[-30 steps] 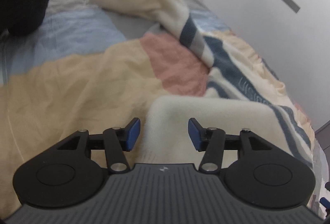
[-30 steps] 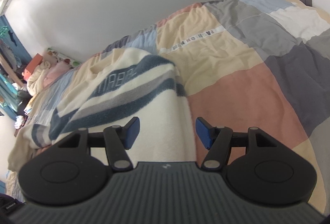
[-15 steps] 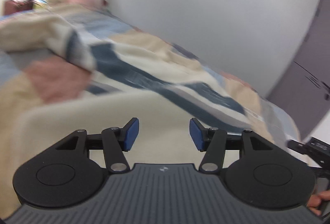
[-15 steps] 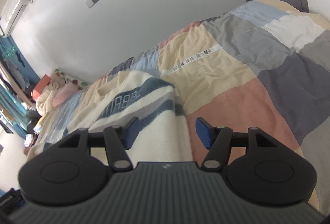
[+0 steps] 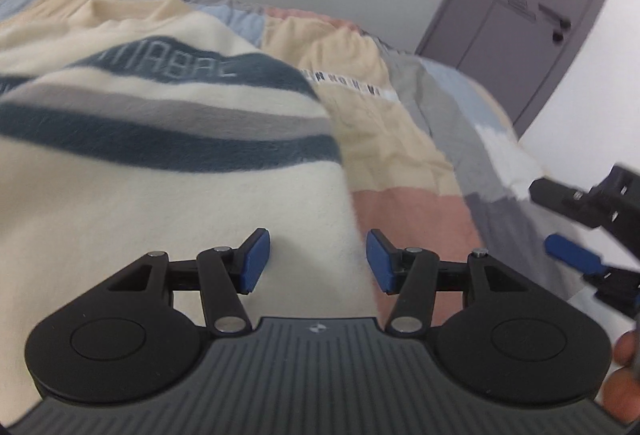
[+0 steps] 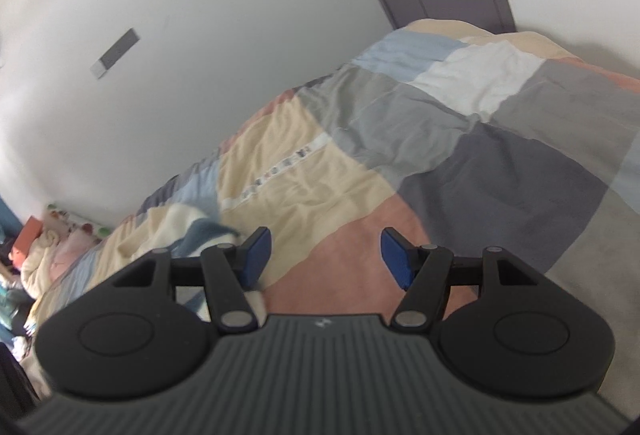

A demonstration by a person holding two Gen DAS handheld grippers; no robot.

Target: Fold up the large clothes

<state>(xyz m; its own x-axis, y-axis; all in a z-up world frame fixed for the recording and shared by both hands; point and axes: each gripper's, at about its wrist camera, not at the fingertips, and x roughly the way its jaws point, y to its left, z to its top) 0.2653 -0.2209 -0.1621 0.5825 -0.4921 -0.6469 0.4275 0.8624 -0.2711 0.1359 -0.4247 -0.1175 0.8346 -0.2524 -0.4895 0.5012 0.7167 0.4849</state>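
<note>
both jaws stand apart, grasping nothing. the striped sweater (image 5: 160, 139) lies spread on the patchwork bed (image 5: 404, 139), its right edge just ahead of your left gripper (image 5: 318, 261). bring your right gripper (image 6: 322, 257) leftward and pinch 2 edge points squarely.

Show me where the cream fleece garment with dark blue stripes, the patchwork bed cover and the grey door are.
Cream fleece garment with dark blue stripes (image 5: 168, 191): left wrist view, plain cream area.
Patchwork bed cover (image 6: 500, 179): right wrist view, dark grey patch.
Grey door (image 5: 516, 15): left wrist view, door panel.
</note>
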